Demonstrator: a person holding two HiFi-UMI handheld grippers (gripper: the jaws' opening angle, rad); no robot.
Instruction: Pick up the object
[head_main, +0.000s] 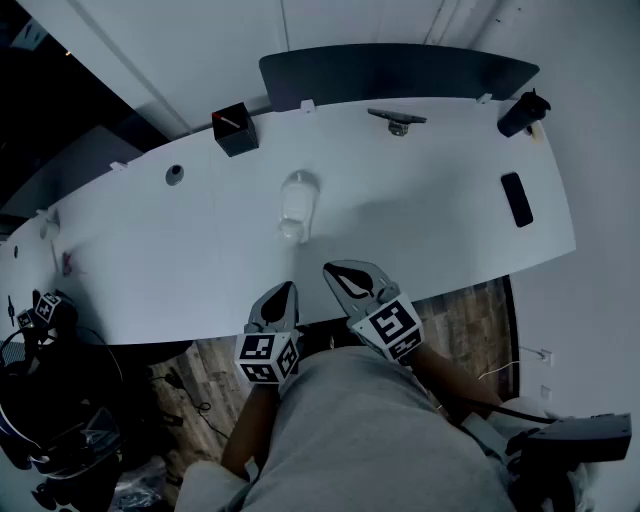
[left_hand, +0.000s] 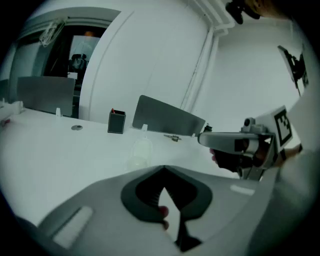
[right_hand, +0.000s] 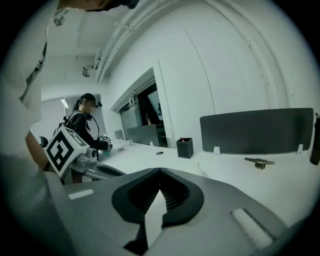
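Where the translucent cup-like object (head_main: 298, 205) lies mid-desk (head_main: 420, 230), long axis running away from the person, it sits straight ahead of the left gripper (head_main: 284, 293). For the right gripper (head_main: 338, 270) it's ahead-left, similarly near. Both jaws together, empty.

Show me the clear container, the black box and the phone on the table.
clear container (head_main: 298, 200), head view, its body.
black box (head_main: 238, 138), head view, its side wall.
phone (head_main: 516, 199), head view, middle of its face.
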